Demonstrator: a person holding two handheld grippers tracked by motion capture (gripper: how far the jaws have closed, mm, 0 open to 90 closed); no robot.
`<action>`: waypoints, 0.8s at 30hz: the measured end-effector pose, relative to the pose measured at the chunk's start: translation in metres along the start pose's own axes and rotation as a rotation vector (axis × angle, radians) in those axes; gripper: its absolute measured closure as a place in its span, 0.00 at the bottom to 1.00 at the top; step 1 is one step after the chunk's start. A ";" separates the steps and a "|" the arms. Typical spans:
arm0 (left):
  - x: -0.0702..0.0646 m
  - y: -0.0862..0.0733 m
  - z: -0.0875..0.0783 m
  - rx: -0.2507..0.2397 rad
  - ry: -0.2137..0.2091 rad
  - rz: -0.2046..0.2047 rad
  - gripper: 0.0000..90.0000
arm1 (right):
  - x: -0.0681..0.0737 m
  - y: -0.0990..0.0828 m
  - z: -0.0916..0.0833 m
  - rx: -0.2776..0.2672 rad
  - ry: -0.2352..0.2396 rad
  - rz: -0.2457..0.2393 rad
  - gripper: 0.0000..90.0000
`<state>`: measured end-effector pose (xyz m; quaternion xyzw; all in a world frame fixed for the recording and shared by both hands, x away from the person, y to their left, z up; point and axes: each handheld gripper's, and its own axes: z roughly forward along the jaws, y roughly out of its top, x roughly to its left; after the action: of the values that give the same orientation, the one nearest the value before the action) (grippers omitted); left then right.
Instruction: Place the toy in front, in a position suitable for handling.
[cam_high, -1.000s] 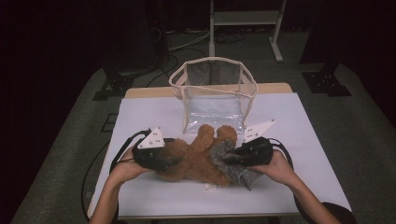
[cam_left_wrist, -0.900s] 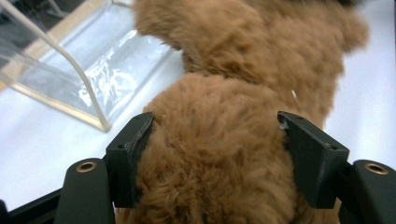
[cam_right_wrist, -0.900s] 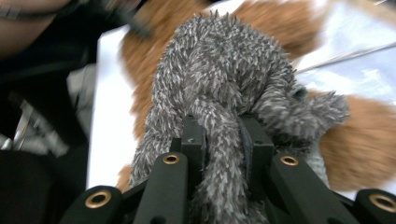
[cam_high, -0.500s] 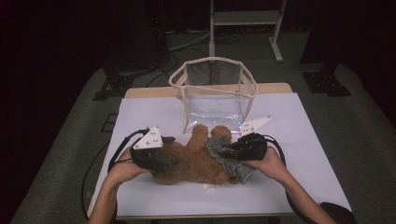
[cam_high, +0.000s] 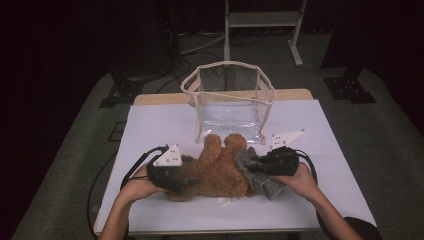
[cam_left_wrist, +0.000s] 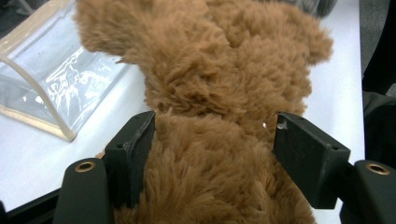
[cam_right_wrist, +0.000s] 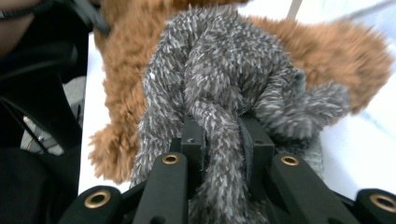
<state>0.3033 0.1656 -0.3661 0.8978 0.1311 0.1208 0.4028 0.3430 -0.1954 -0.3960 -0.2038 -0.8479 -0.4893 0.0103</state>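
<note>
Gripping brown plush bear (cam_high: 212, 172) with left gripper (cam_high: 167, 175); right gripper (cam_high: 252, 166) clamped on grey fabric (cam_right_wrist: 224, 88); next: peel fabric off, likely bagging into clear pouch (cam_high: 227, 100).

My high view looks down from above my side of the table (cam_high: 150, 125). My two gripper views sit very close, facing each other across the brown teddy bear (cam_high: 215, 172), which all three share.
</note>
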 end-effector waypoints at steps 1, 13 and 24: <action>0.000 0.000 0.000 0.000 0.000 0.000 0.33 | 0.000 0.000 0.000 0.000 0.000 0.000 0.82; 0.002 0.014 -0.004 -0.077 -0.080 -0.020 0.35 | 0.016 0.025 0.023 0.002 0.115 -0.054 0.82; 0.002 0.036 0.021 0.016 -0.105 -0.090 0.38 | 0.032 0.013 0.021 0.013 0.138 -0.084 0.82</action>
<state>0.3170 0.1283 -0.3521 0.8992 0.1508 0.0541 0.4071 0.3221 -0.1610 -0.3895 -0.1340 -0.8562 -0.4966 0.0495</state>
